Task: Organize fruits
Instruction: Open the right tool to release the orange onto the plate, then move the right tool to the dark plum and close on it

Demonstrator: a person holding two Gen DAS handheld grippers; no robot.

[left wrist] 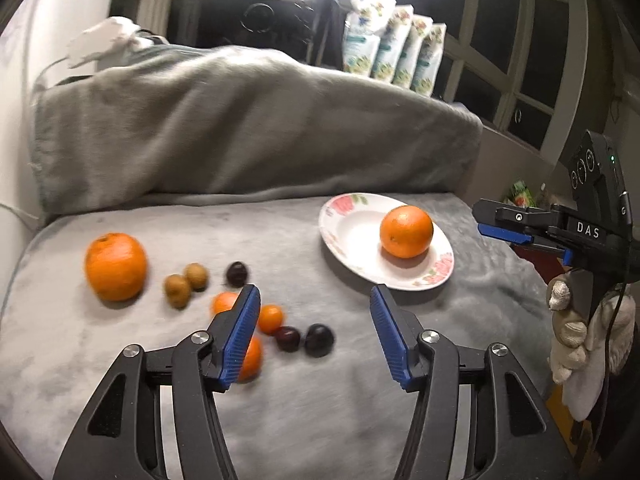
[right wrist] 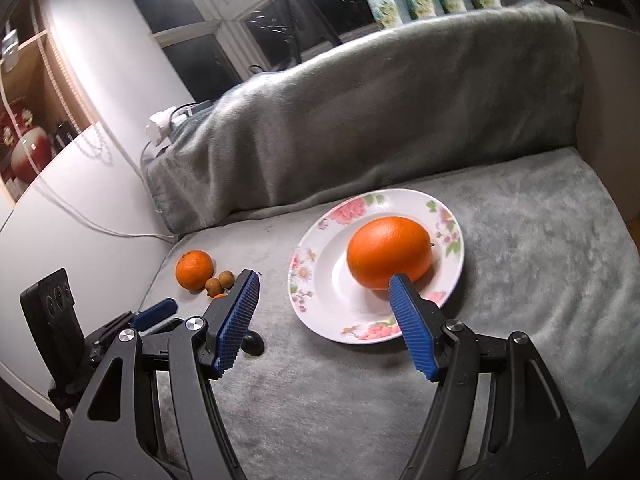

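Note:
A floral-rimmed white plate [left wrist: 348, 216] [right wrist: 312, 280] on the grey blanket carries one orange [left wrist: 406, 231] [right wrist: 388, 250]. A second large orange [left wrist: 115, 266] [right wrist: 194, 269] lies far left, beside two brown fruits [left wrist: 177, 290] [right wrist: 226, 279]. Small tangerines [left wrist: 270, 318] and dark plums [left wrist: 319, 339] [right wrist: 254, 342] are scattered in front. My left gripper [left wrist: 314, 294] hovers open over the blanket between the small fruits and the plate, holding nothing. My right gripper [right wrist: 324, 278] [left wrist: 500, 228] stands open just short of the plate, its right fingertip in front of the orange.
A grey blanket-covered backrest [left wrist: 240, 128] rises behind the seat. A white wall with a cable [right wrist: 100, 232] closes off the left. Printed packets [left wrist: 396, 52] and a tripod [left wrist: 328, 20] stand by the window. A gloved hand [left wrist: 572, 332] holds the right gripper.

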